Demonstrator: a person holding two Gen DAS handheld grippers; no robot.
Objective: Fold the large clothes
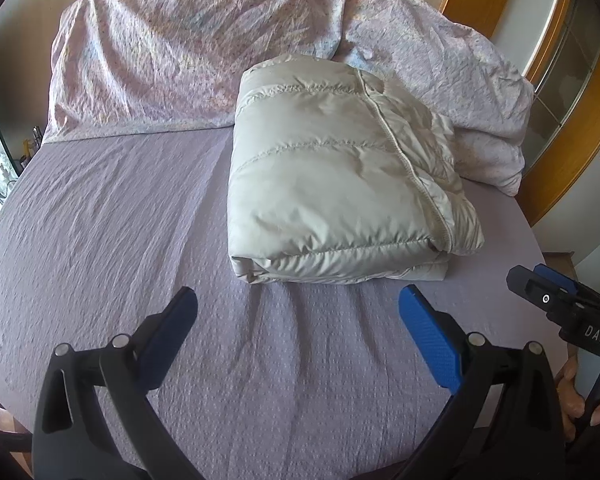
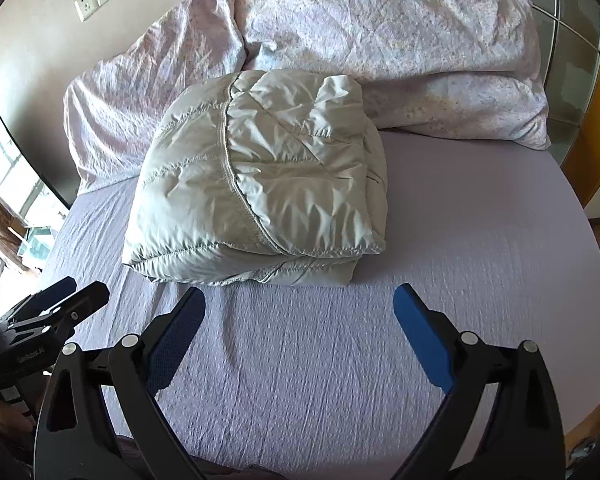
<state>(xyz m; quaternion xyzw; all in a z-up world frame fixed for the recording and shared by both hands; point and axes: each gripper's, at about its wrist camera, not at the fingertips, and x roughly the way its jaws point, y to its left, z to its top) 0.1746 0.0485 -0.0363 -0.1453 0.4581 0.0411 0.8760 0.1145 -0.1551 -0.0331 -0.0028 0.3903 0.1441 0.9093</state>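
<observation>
Left gripper and right gripper are held spread wide, empty — folded puffer jacket is seen mid-frame, untouched.

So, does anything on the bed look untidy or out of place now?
Nothing serious. The pale grey quilted jacket lies folded in a compact bundle on the lilac bedsheet; only its right layers bulge out a little. Both claws are open, clear of it.

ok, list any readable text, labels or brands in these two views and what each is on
"DAS": white letters on the black body of the right gripper, cut off at the edge of the left wrist view.
Small white print on the body of the left gripper, seen in the right wrist view: too blurred to read.
Folded jacket, bed sheet, duvet, wall socket: no text visible.
</observation>
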